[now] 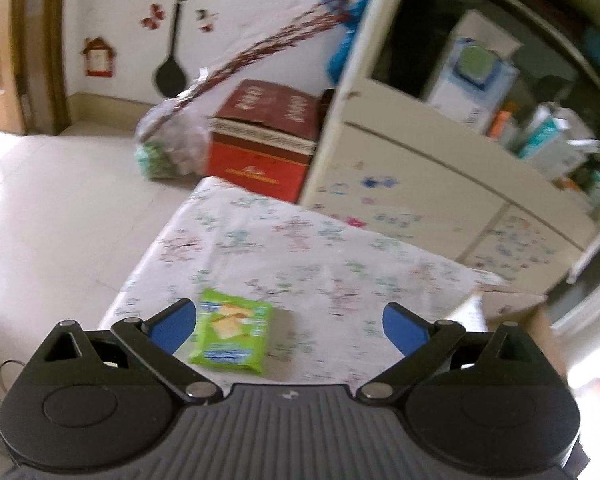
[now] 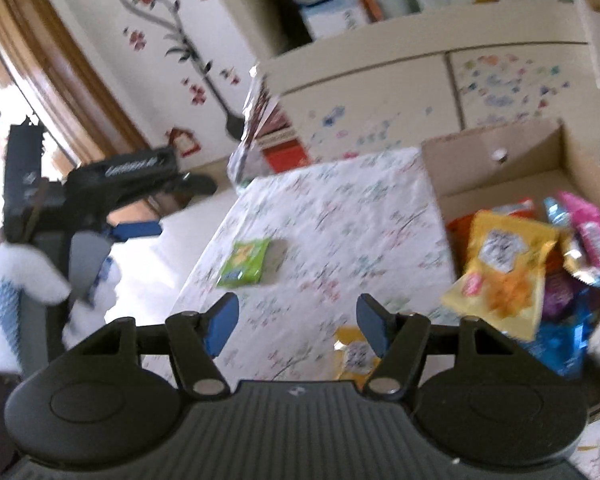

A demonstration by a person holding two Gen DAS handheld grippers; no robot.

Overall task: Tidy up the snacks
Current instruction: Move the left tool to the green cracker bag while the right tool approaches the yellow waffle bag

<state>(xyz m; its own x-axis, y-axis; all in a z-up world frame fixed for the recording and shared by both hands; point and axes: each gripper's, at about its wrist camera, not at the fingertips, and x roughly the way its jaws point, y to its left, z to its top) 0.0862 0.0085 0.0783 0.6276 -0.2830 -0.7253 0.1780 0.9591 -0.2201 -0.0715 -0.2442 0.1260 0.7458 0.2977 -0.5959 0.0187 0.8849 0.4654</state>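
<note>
A cream cabinet (image 1: 400, 168) with open shelves above and doodled doors below fills the background of both views, and in front of it stands a table under a floral tablecloth (image 1: 300, 248). Only the right wrist view shows the cardboard box (image 2: 500, 156) at the table's right side, heaped with snack bags: a yellow chip bag (image 2: 504, 272) on top at the near edge, pink, orange and blue packets behind and below it (too blurred to name further). The left wrist view catches just a corner of that box (image 1: 516, 312) past the table edge.

On the floor beside the cabinet sits a red gift carton (image 1: 268, 136), with a clear plastic bag (image 1: 168, 140) leaning against it and a spray of red twigs rising from the bag.

The green cracker packet (image 1: 232, 334) lies flat on the cloth near the table's left edge. In the left wrist view it sits just ahead of the left gripper (image 1: 292, 328), close to the left blue pad and apart from the right one; the jaws are spread wide and hold nothing. From the right wrist the same packet (image 2: 246, 262) lies well ahead.

The right gripper (image 2: 298, 322) is also spread apart and empty. A small yellow packet (image 2: 354, 354) lies on the cloth beneath it, partly hidden by its right finger. The left gripper (image 2: 136, 230) appears at the left of this view, off the table's edge.
</note>
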